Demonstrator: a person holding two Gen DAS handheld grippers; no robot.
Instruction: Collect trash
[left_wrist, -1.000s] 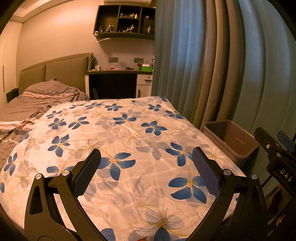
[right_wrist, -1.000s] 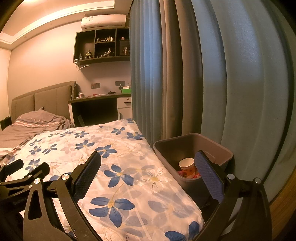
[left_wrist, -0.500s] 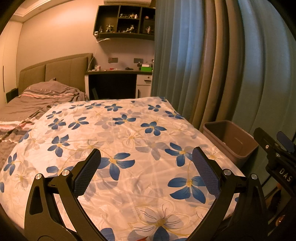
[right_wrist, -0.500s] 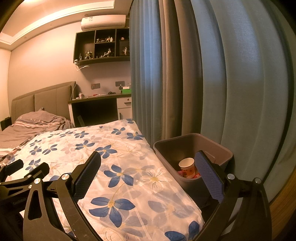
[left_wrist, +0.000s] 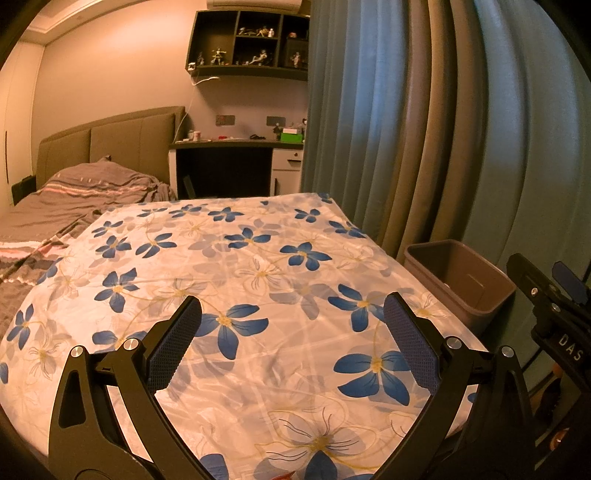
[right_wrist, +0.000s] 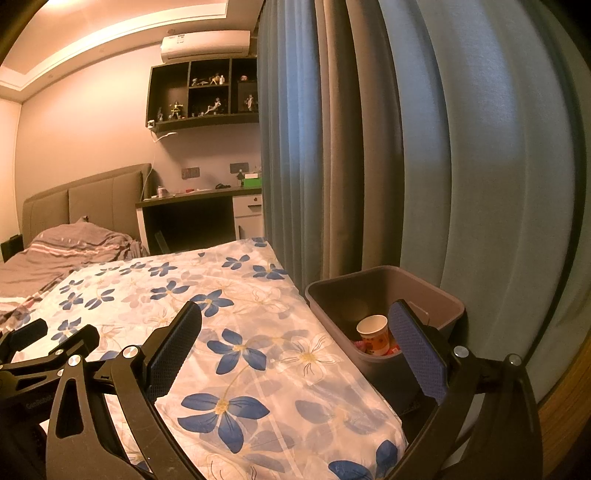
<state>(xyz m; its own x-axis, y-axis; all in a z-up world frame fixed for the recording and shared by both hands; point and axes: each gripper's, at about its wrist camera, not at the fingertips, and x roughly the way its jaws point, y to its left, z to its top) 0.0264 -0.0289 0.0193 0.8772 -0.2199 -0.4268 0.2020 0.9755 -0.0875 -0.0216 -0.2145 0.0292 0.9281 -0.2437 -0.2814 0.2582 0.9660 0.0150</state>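
Observation:
A grey-brown trash bin (right_wrist: 439, 299) stands on the floor between the bed's right edge and the curtain; the same bin (left_wrist: 476, 291) shows in the left wrist view. Inside it lies a paper cup (right_wrist: 373, 332) on some colourful wrappers. My right gripper (right_wrist: 295, 332) is open and holds nothing, hovering over the bed's right corner with its right finger in front of the bin. My left gripper (left_wrist: 291, 332) is open and holds nothing, above the flowered sheet (left_wrist: 240, 280). I see no loose trash on the sheet.
The bed carries a white sheet with blue flowers and a grey striped blanket (left_wrist: 74, 192) at the head end. A long blue-grey curtain (right_wrist: 424, 147) hangs close behind the bin. A desk (left_wrist: 236, 162) and a wall shelf (left_wrist: 251, 48) stand at the far wall.

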